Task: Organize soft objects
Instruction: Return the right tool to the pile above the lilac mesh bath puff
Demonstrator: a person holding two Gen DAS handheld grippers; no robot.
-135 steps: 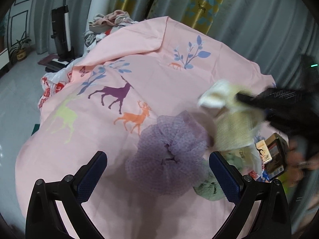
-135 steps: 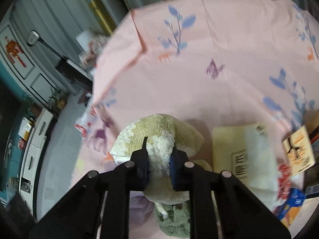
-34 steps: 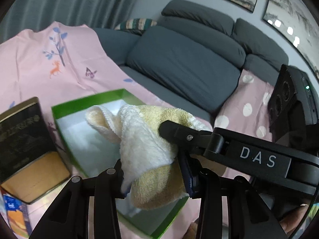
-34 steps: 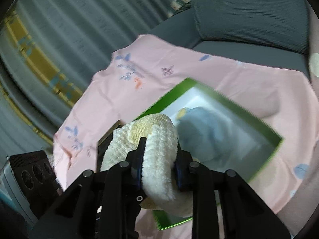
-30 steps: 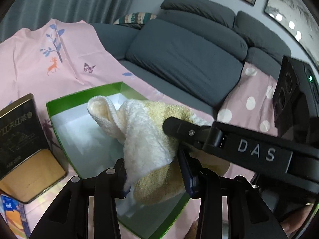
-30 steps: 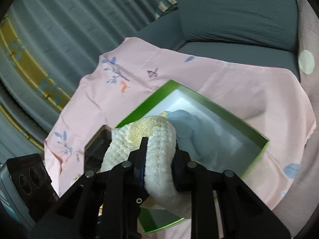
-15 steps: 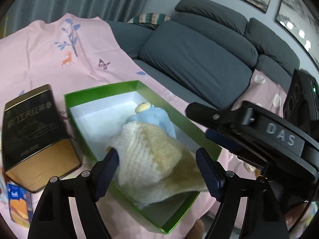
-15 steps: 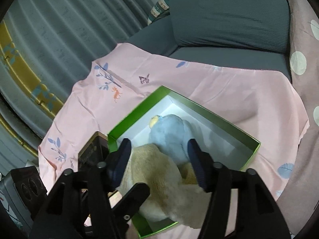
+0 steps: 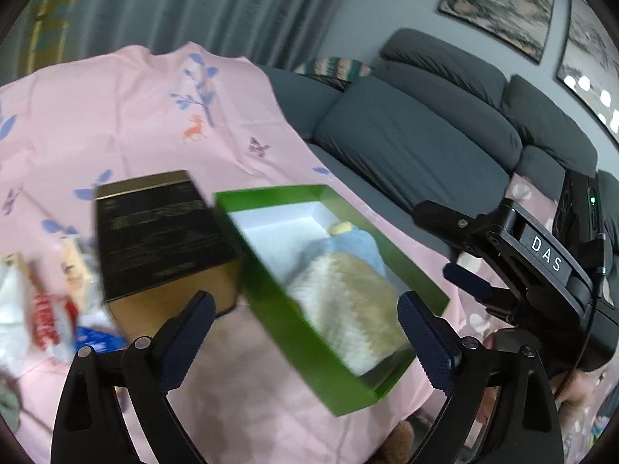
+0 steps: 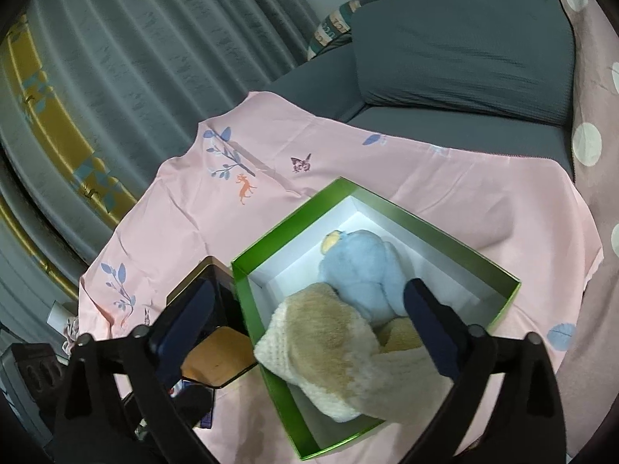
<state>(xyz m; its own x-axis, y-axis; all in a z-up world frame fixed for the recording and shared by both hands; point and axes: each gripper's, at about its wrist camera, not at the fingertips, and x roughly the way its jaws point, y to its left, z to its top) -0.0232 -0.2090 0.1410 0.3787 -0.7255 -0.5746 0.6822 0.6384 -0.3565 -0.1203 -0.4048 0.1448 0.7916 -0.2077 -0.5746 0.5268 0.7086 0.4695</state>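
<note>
The cream-and-tan towel (image 10: 340, 352) lies in the green box (image 10: 390, 208), against a blue plush (image 10: 359, 266) (a black tin (image 9: 162, 228) sits just beside the box). Both the left gripper (image 9: 305, 342) and right gripper (image 10: 309, 328) have just been opening and stand empty. Drop-off looks done; next calls for fetching another soft item.

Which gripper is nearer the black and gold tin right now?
Left. The left gripper has one finger just before the black and gold tin; the right gripper straddles the green box beside it.
</note>
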